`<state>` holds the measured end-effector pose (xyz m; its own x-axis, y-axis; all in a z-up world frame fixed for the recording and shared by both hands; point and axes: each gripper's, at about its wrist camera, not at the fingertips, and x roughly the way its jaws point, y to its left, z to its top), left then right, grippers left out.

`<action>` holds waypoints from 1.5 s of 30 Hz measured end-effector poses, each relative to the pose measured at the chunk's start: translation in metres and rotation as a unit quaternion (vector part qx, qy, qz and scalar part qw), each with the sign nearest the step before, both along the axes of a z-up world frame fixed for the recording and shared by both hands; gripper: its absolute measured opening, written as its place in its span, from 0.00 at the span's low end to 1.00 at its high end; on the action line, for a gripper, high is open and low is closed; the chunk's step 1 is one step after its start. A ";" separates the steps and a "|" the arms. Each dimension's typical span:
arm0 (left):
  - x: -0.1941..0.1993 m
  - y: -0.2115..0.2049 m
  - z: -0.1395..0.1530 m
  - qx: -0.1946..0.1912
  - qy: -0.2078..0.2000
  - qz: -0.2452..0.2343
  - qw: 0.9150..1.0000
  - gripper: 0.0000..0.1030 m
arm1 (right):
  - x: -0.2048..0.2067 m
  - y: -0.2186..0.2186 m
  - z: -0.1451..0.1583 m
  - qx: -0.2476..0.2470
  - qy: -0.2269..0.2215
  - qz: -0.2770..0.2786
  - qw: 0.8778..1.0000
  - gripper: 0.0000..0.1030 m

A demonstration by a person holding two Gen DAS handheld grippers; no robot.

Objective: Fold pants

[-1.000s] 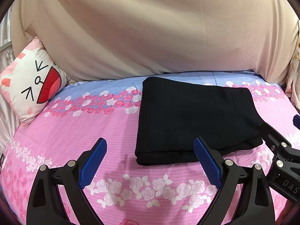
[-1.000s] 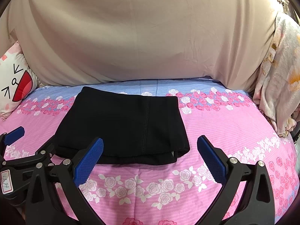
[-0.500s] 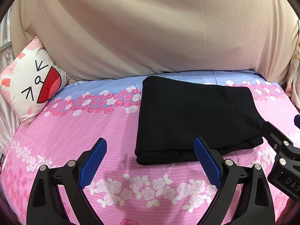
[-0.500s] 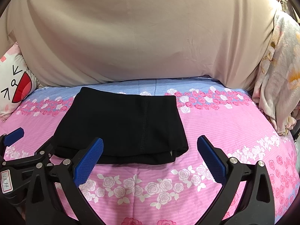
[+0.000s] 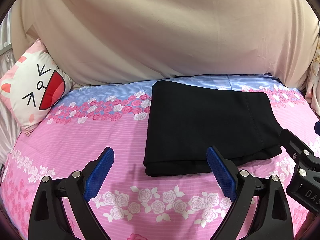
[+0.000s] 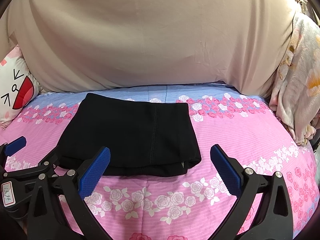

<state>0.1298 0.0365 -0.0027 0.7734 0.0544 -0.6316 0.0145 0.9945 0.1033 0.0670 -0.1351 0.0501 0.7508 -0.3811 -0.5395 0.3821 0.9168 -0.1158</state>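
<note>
black pants [image 5: 208, 128] folded in a flat stack mid-bed [image 5: 112, 140] on the pink rose-print cover, toward the far edge by a beige sheet [image 5: 160, 30], cartoon pillow [image 5: 34, 88] at far left corner; left tool [image 5: 160, 177] and right tool [image 6: 160, 172] both wide, holding nothing.

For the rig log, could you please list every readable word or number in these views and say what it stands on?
"13.14": handwritten on a white sticker on the left tool's body, right wrist view.
"DAS": pale letters on the right tool's body, cut off at the frame edge, left wrist view.
Nothing else carries text.
</note>
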 end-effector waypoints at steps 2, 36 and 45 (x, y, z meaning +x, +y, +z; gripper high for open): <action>0.000 0.001 0.000 0.000 0.000 0.000 1.000 0.89 | 0.000 0.000 0.000 0.001 0.001 0.000 1.000 0.95; 0.000 0.001 -0.004 0.000 -0.024 0.009 1.000 0.86 | 0.003 -0.007 -0.004 0.003 0.007 -0.001 1.000 0.95; 0.003 0.002 -0.005 -0.006 -0.001 -0.003 1.000 0.86 | 0.001 -0.011 -0.004 0.004 0.007 -0.001 1.000 0.95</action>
